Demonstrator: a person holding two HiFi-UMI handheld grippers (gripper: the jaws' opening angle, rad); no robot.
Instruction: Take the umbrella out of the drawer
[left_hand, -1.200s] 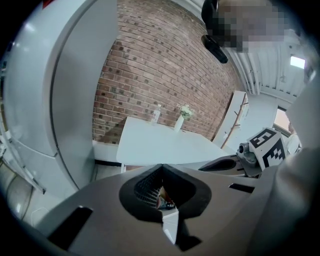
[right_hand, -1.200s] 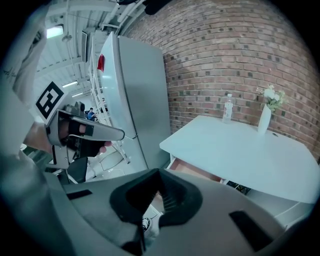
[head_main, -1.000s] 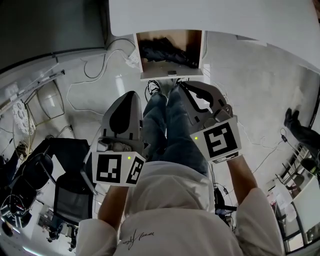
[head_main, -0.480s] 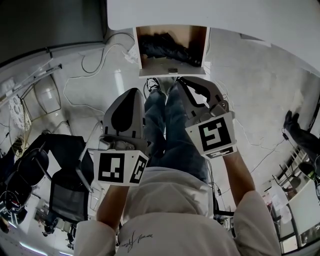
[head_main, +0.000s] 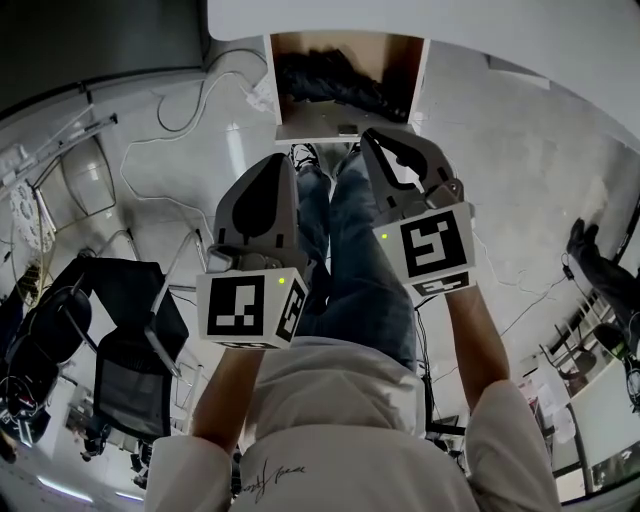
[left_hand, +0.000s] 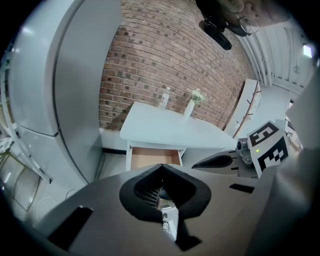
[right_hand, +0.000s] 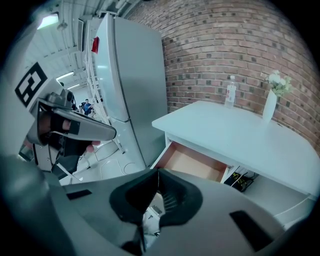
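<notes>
The white desk (head_main: 470, 40) fills the top of the frame. Its drawer (head_main: 343, 128) stands open at top centre, so the dark folded umbrella (head_main: 330, 85) lying inside is reachable. Just below, the left gripper (head_main: 272, 165) and right gripper (head_main: 378, 142) point toward it, each with fingers together on nothing, likely just approaching. No legible writing, only square markers.

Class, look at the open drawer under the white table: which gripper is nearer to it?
Right. In the head view, the right gripper has its tip at the front edge of the drawer. The left gripper sits slightly further back, near the front left corner.
</notes>
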